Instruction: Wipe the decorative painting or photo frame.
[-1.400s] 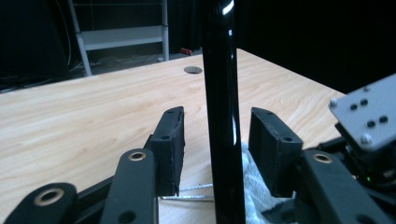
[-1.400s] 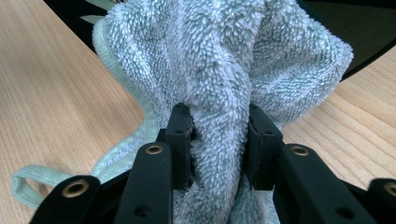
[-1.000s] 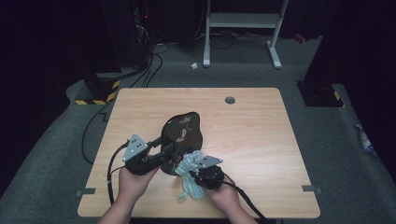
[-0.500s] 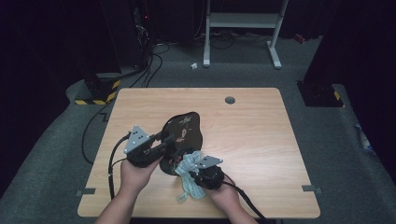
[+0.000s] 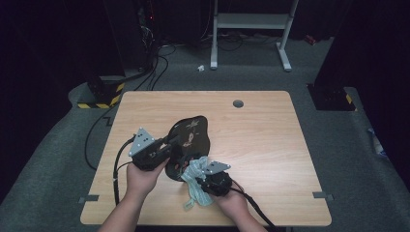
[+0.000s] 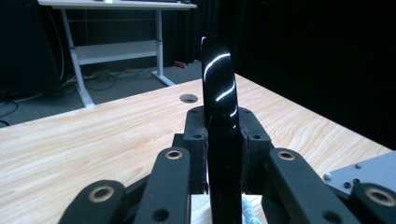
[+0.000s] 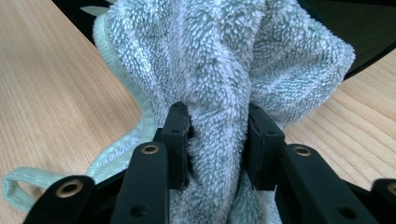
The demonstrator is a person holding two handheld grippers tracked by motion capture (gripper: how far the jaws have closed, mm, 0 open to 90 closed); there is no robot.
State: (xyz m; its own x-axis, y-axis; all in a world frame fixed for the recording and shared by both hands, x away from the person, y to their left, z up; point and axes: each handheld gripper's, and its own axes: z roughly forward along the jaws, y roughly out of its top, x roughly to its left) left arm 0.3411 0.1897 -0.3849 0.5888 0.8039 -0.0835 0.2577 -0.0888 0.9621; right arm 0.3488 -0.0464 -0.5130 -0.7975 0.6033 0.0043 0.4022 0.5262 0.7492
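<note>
Landmark: the tray (image 5: 189, 140), a glossy black one with a painted motif, lying near the table's (image 5: 270, 145) middle.

Nearest the person, the right gripper (image 5: 202, 175) sits at the tray's near edge with its jaws clamped on a bunched pale green cloth (image 5: 196, 186). The right gripper view confirms it: towel pile (image 7: 224, 84) is squeezed between both pads, a hem loop trailing onto the wood. The hold looks meant to make a wiping pad that can be pressed on the tray.

At the tray's left edge, the left gripper (image 5: 170, 142) has just been closing its jaws, and the tray's rim (image 6: 219, 112) now stands between them, pinched on both faces. The tray appears tipped up on that side. Judged purpose: steadying and angling it so the cloth reaches the surface.

Beyond the tray, a cable hole (image 5: 238, 103) marks the table's far edge.
</note>
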